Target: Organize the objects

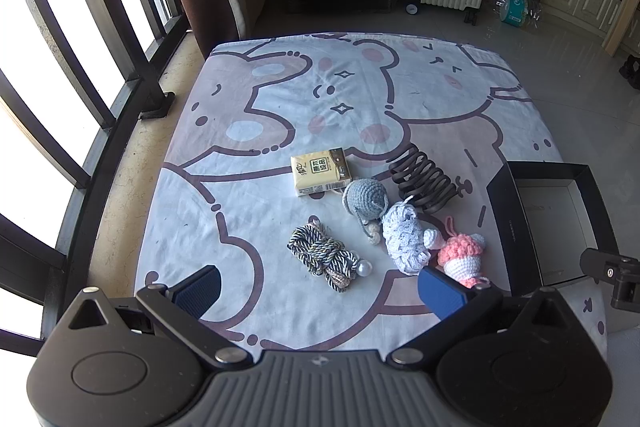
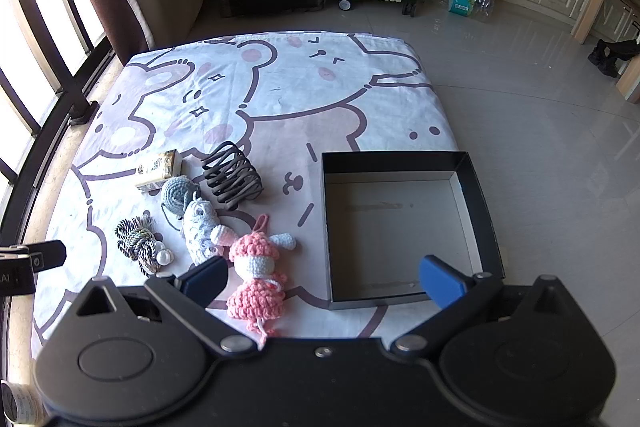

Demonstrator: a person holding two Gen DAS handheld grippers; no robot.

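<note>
Nothing is packed yet: both grippers, left (image 1: pixel 318 285) and right (image 2: pixel 324 277), have open fingers; the box (image 2: pixel 476 195) is empty, so the pink doll (image 2: pixel 256 279), lower centre, seems next.

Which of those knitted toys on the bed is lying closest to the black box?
The pink crocheted doll. It lies between the pale blue-white knitted toy and the black box; the grey-blue knitted ball sits farther away.

A: How many crocheted toys lie there?
B: Three: one grey-blue (image 2: pixel 179 191), one pale blue (image 2: pixel 200 227), one pink doll (image 2: pixel 256 281).
A: And the others?
B: One tissue pack (image 2: pixel 158 169), one black coiled holder (image 2: pixel 232 175), one braided cord bundle (image 2: pixel 138 241), one open box (image 2: pixel 476 187).
</note>
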